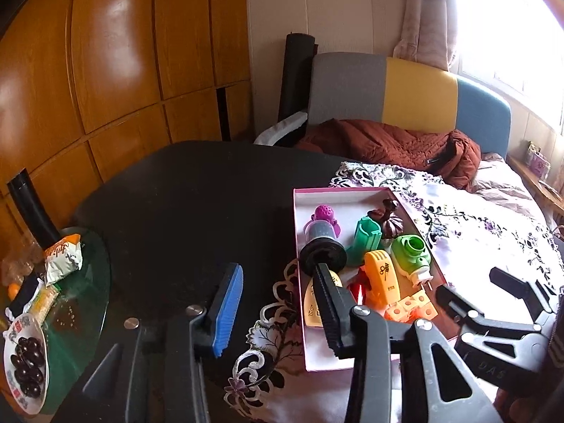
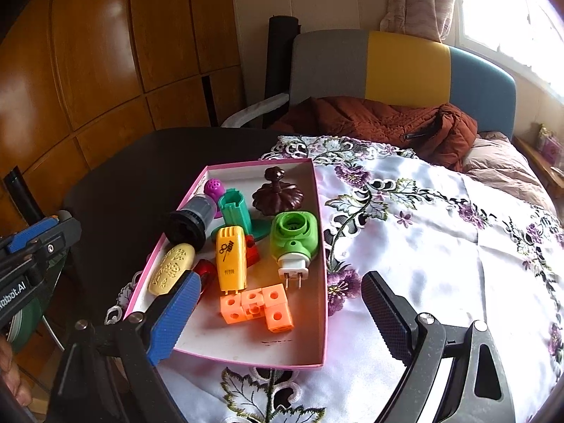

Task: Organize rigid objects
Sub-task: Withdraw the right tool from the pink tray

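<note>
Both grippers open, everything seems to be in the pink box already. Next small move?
Probably back both grippers away. The orange cube block piece, yellow plastic case and green plug-in device all lie inside the shallow pink box. The right gripper and left gripper hang open and hold nothing, and no loose item shows on the embroidered cloth.

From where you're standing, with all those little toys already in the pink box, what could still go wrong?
Two things, I think. The black funnel piece leans on the left wall of the pink box, partly over the rim, so a nudge from the open left gripper beside it might tip it out. And the box sits on a slippery-looking embroidered cloth near the cloth's edge; if the open right gripper pushes the box, box and cloth might slide together.
</note>
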Demonstrator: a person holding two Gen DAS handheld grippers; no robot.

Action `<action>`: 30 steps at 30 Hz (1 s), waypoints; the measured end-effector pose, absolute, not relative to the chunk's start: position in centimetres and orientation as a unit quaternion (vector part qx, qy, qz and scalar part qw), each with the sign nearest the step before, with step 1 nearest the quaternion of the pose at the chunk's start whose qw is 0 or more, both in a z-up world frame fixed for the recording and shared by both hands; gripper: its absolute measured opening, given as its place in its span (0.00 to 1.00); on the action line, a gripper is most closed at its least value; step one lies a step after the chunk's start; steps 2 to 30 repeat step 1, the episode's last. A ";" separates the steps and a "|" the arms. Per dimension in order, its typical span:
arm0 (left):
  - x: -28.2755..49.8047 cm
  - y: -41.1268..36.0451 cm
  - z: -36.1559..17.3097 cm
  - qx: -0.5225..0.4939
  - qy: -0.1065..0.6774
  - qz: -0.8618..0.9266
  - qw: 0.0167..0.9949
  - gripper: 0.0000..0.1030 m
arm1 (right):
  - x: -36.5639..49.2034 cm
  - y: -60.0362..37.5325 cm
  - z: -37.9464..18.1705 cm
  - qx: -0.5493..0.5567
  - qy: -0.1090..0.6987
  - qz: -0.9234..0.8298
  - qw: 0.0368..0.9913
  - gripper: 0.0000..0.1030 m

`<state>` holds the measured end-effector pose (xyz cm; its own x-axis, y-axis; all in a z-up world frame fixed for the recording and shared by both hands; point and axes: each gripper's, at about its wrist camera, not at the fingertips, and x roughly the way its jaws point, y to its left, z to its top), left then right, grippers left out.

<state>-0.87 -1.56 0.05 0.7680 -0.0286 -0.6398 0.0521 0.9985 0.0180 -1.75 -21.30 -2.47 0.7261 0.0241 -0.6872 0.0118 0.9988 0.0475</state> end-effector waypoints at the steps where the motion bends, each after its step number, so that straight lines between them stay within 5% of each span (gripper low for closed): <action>1: -0.7 -1.5 -0.1 0.017 0.345 -0.025 0.938 0.40 | -1.7 -21.6 -2.4 0.025 0.369 -0.002 0.929 0.90; 30: -0.7 -1.5 -0.1 0.017 0.345 -0.025 0.938 0.40 | -1.7 -21.6 -2.4 0.025 0.369 -0.002 0.929 0.90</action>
